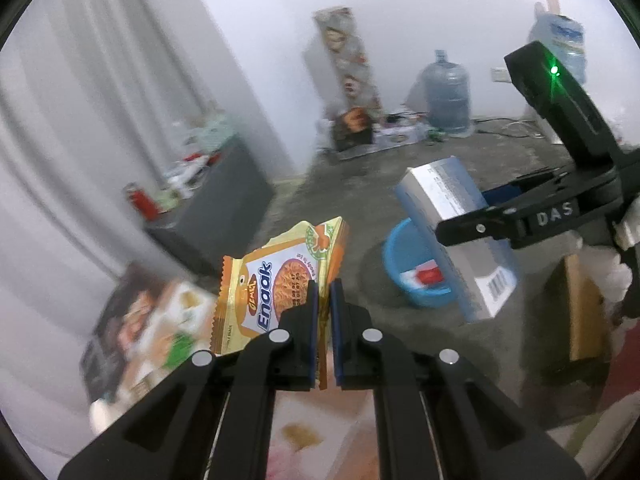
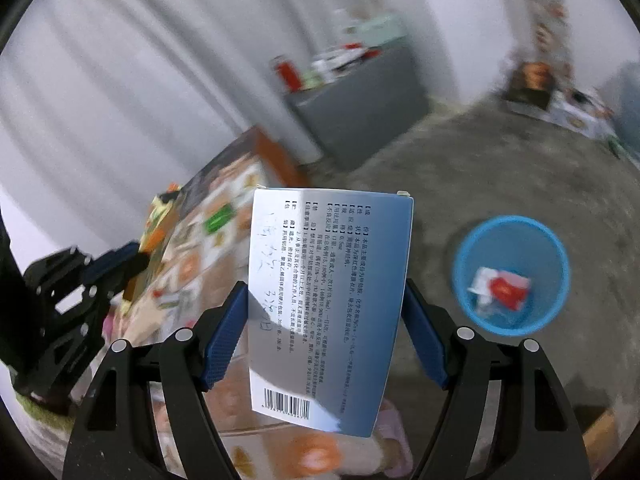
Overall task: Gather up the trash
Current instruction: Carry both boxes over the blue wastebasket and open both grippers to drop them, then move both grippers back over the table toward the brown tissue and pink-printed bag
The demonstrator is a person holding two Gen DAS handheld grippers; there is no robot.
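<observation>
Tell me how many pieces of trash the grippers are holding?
2. A noodle packet is pinched in the left hand-held gripper. A silver box sits between the pads of the right hand-held gripper. More trash already lies in the blue bin.

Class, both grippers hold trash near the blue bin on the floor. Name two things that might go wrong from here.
1. The left gripper pinches the Enaak snack wrapper only at one edge; it may slip out.
2. The blue bin sits low beside the medicine box; released early, the box could miss it.
</observation>
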